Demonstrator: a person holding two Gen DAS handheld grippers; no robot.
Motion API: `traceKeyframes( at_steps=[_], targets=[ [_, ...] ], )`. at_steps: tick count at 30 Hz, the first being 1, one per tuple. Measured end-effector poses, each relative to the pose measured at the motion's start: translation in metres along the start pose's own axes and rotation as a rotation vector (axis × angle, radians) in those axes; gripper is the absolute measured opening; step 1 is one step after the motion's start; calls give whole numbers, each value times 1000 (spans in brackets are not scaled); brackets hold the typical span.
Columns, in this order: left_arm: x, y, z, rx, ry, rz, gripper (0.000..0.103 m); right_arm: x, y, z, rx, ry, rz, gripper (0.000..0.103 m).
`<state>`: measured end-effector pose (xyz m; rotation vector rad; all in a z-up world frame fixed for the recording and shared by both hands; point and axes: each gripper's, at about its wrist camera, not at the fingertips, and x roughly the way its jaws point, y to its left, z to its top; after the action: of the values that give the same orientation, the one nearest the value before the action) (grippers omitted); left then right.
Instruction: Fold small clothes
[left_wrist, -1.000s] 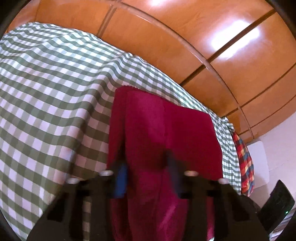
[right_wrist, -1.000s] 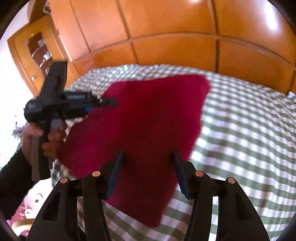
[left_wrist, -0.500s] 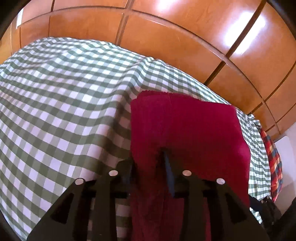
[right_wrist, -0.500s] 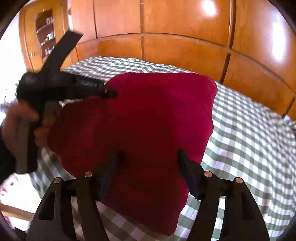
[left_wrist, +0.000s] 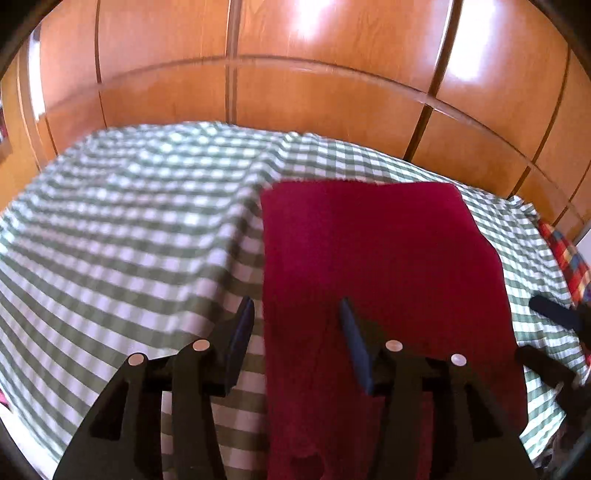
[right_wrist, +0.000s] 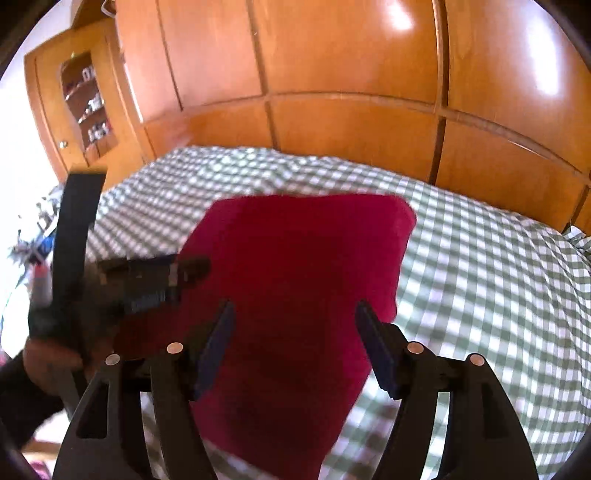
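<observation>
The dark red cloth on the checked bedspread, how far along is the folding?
Done: the dark red fleece cloth lies spread flat on the green-and-white checked bedspread, roughly rectangular. In hand: nothing; the left gripper and right gripper both hover open over its near edge. Left: gripping an edge and making the next fold.

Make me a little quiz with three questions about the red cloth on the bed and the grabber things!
1. Where does the red cloth lie?
A. on the checked bedspread
B. on the floor
C. inside the cupboard

2. What colours are the bedspread's checks?
A. blue and yellow
B. green and white
C. black and pink

3. How do the jaws of the left gripper stand?
A. shut tight
B. open
C. out of sight

Answers: 1 A, the cloth lies spread on the checks. 2 B, green and white squares show. 3 B, a wide gap shows between its jaws.
</observation>
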<state>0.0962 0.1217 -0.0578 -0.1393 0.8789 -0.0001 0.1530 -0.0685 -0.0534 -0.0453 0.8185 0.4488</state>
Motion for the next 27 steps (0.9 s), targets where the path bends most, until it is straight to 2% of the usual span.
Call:
traceKeyframes(
  at_steps=[3, 5, 6, 8, 12, 17, 19, 21, 27],
  targets=[
    [4, -3, -2, 4, -7, 9, 49, 28, -11, 5, 25, 53, -10, 67],
    [6, -2, -2, 3, -4, 1, 49, 57, -26, -6, 69, 115, -5, 67],
    [6, -2, -2, 5, -3, -4, 50, 61, -31, -12, 80, 97, 12, 68],
    [6, 1, -2, 0, 2, -17, 53, 58, -37, -19, 102, 60, 44, 68],
    [2, 4, 1, -1, -11, -32, 56, 51, -32, -25, 95, 34, 42, 68],
    [1, 8, 3, -12, -18, -27, 59, 50, -31, -22, 106, 40, 47, 70],
    [1, 8, 3, -6, -19, -25, 60, 45, -39, -23, 117, 47, 58, 75],
    [1, 8, 3, 4, -21, -22, 60, 43, -43, -17, 138, 59, 77, 83],
    [6, 8, 4, 17, -17, -26, 61, 38, -75, -8, 292, 47, 115, 85]
  ],
)
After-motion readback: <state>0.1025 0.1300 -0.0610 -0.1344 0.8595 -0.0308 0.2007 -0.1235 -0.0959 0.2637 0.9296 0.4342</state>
